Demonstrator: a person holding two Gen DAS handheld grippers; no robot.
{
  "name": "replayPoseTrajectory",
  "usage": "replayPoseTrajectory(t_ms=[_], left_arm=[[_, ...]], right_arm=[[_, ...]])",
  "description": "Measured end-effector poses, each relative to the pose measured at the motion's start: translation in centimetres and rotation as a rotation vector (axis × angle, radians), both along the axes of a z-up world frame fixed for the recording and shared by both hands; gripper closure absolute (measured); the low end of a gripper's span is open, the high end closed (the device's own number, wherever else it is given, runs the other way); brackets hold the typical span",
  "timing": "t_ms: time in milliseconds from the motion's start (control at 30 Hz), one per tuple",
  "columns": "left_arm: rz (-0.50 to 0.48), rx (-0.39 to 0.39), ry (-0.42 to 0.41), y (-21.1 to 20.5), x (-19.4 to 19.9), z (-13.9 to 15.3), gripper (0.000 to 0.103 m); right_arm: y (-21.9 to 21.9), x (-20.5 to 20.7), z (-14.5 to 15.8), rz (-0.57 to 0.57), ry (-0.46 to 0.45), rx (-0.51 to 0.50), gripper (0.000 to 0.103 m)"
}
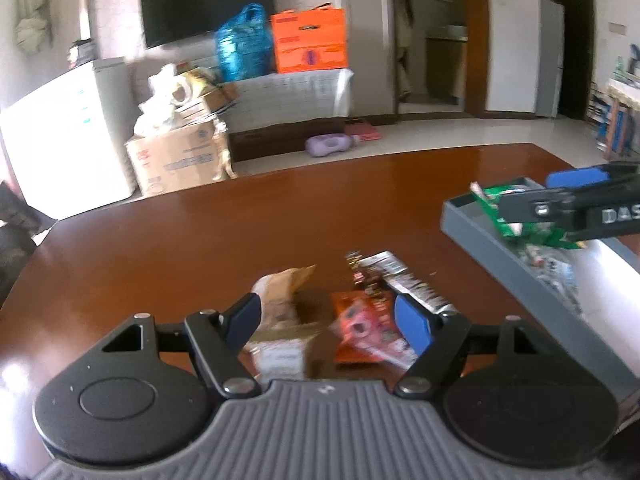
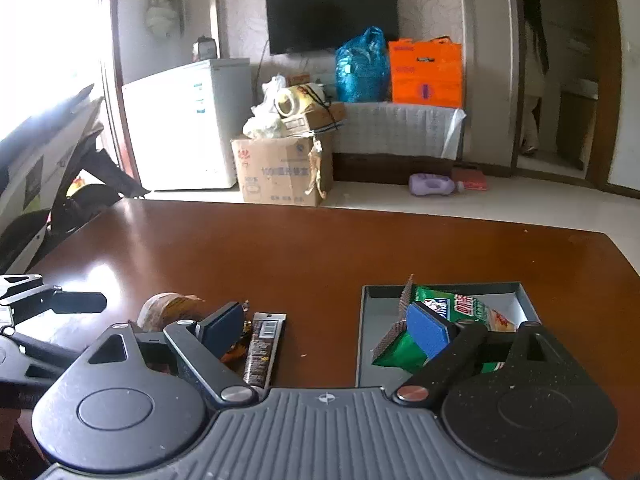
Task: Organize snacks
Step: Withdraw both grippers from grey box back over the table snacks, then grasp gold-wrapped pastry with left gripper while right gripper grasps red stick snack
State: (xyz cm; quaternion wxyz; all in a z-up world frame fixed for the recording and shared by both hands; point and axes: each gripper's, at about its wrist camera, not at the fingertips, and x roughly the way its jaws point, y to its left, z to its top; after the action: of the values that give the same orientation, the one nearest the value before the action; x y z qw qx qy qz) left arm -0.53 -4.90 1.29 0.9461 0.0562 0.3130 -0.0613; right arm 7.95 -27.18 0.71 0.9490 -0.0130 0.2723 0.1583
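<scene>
My left gripper is open low over the loose snacks. Between its fingers lie a tan packet and an orange-pink packet, with a black-and-silver packet just beyond. The pads touch none of them. On the right stands a grey tray holding a green packet. My right gripper is open with nothing between its fingers. Its right pad hangs over the green packet in the tray. A dark bar packet and the tan packet lie to its left.
The snacks and tray sit on a glossy brown table. A finger of the left gripper shows at the far left. Beyond the table are a cardboard box, a white fridge and a doorway at the right.
</scene>
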Motion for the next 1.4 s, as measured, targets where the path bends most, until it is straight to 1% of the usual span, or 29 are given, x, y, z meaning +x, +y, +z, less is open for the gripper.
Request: replayPoseTrajectory(t_ms=[133, 233, 333, 567, 767, 833, 1033, 1300, 1400], left_arm=[[0.014, 0.001, 0.017, 1.0, -0.3, -0.7, 0.029], [0.03, -0.001, 0.031, 1.9, -0.4, -1.4, 0.029], [0.042, -0.001, 0.043, 2.5, -0.3, -2.0, 0.029], [0.052, 0.009, 0.068, 2.1, 0.8, -3.3, 0.029], [0.068, 0.005, 0.089, 2.4, 1.7, -4.3, 0.029], [0.074, 0.002, 0.092, 2.5, 1.9, -4.5, 0.029], [0.079, -0.018, 0.106, 2.5, 2.6, -5.0, 0.029], [0.09, -0.025, 0.118, 2.7, 3.3, -5.9, 0.029], [0.095, -0.014, 0.129, 2.7, 3.6, -6.4, 0.029]], right_arm=[[0.4, -0.6, 0.0, 0.027, 0.001, 0.008, 0.019], [0.8, -0.9, -0.3, 0.05, 0.026, 0.011, 0.022], [1.1, -0.7, -0.7, 0.084, 0.046, -0.009, 0.025], [2.8, -1.7, -2.3, 0.153, 0.091, -0.064, 0.026], [3.8, -1.8, -3.3, 0.195, 0.124, -0.088, 0.028], [4.1, -1.8, -3.7, 0.206, 0.135, -0.099, 0.031], [4.6, -2.0, -4.6, 0.228, 0.161, -0.122, 0.033], [5.0, -2.0, -5.2, 0.248, 0.186, -0.142, 0.034], [5.2, -2.1, -5.5, 0.258, 0.192, -0.152, 0.035]])
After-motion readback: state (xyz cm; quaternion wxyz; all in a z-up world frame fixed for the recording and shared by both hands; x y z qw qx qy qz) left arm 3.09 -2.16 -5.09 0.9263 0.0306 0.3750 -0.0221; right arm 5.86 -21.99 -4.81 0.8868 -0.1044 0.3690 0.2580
